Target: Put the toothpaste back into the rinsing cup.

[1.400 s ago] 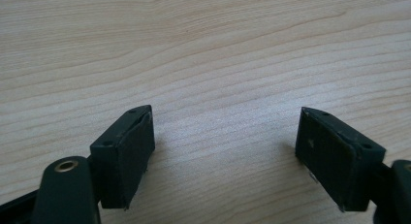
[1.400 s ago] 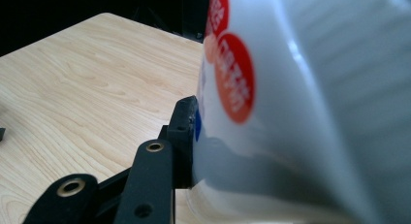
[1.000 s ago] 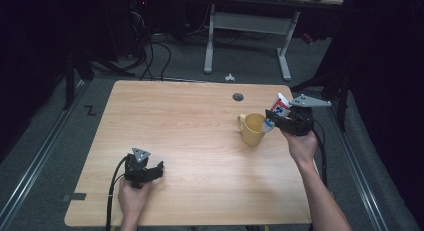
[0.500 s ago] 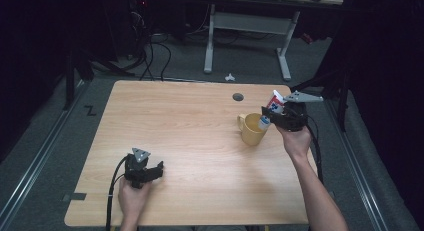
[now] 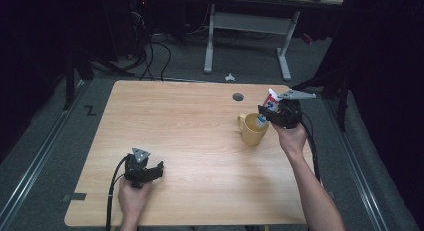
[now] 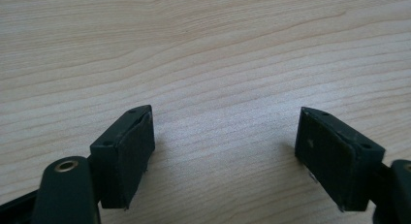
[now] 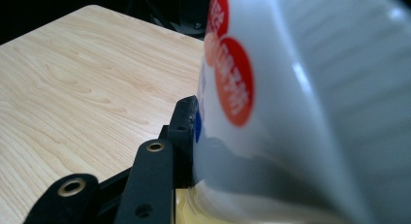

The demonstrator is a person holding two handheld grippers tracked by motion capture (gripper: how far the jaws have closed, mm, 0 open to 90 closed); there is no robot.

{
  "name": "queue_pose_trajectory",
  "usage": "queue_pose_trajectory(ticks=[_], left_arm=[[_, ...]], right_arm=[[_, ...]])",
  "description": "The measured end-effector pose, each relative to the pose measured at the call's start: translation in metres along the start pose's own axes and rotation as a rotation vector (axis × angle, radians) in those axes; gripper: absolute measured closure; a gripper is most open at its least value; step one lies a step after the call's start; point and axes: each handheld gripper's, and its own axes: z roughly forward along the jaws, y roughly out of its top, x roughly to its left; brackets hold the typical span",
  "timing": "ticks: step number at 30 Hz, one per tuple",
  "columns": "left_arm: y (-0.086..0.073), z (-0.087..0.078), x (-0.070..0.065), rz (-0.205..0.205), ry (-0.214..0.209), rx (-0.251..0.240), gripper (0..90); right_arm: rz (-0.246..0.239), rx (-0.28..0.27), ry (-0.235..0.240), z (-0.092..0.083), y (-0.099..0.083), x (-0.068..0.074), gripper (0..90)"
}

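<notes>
Right claw (image 5: 264,115), centre-right of the high view, pinches a white plastic tube w/ red and blue print (image 5: 265,110), tilted, its lower end at the mouth of a yellow ceramic mug (image 5: 251,131) on the light wooden tabletop (image 5: 190,126). Left claw (image 5: 154,169), lower left, rests on the tabletop w/ jaws spread, nothing between them.

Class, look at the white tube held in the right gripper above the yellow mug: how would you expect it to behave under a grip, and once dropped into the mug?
The white tube looks like soft plastic, so it probably dents under the right gripper. Its glossy skin may slip. In the yellow mug it would likely lean on the rim.
</notes>
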Motion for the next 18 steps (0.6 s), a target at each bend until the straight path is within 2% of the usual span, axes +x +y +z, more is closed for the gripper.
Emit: queue_pose_trajectory(ticks=[18], left_arm=[[0.000,0.000,0.000,-0.001,0.000,-0.001,22.2]], right_arm=[[-0.001,0.051,-0.007,0.023,-0.005,0.001,65.6]])
